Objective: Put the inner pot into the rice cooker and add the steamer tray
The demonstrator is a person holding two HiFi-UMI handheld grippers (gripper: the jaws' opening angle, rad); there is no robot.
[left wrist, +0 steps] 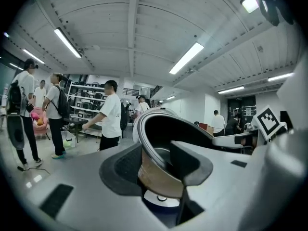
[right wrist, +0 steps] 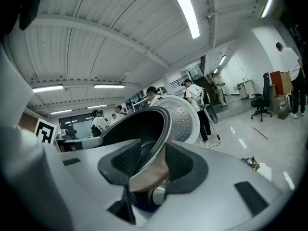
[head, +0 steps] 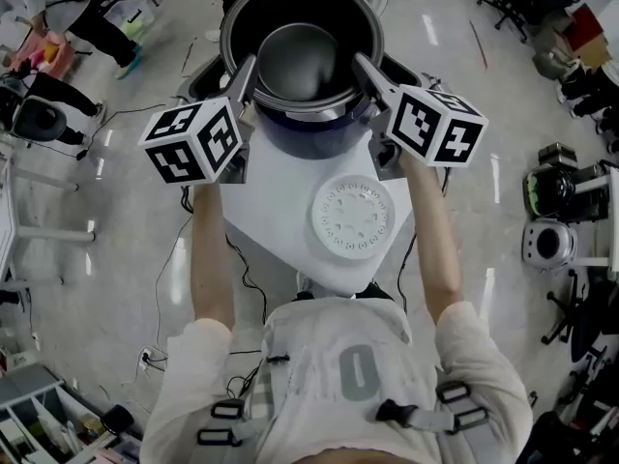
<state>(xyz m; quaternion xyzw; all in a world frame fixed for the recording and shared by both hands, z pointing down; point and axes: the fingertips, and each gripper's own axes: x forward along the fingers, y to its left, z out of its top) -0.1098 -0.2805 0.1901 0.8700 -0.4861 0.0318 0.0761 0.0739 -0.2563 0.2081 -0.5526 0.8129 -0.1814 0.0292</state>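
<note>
The dark metal inner pot hangs just above the dark blue rice cooker at the far end of the white table. My left gripper is shut on the left side of its rim and my right gripper on the right side. In the left gripper view the pot wall sits clamped in my left gripper. The right gripper view shows the pot wall pinched by my right gripper. The cooker's open lid stands behind. The white round steamer tray lies flat on the table, nearer to me.
Several people stand around the room beyond the table. Other cookers and office chairs stand on the floor at the right. Cables run across the floor at the left of the table.
</note>
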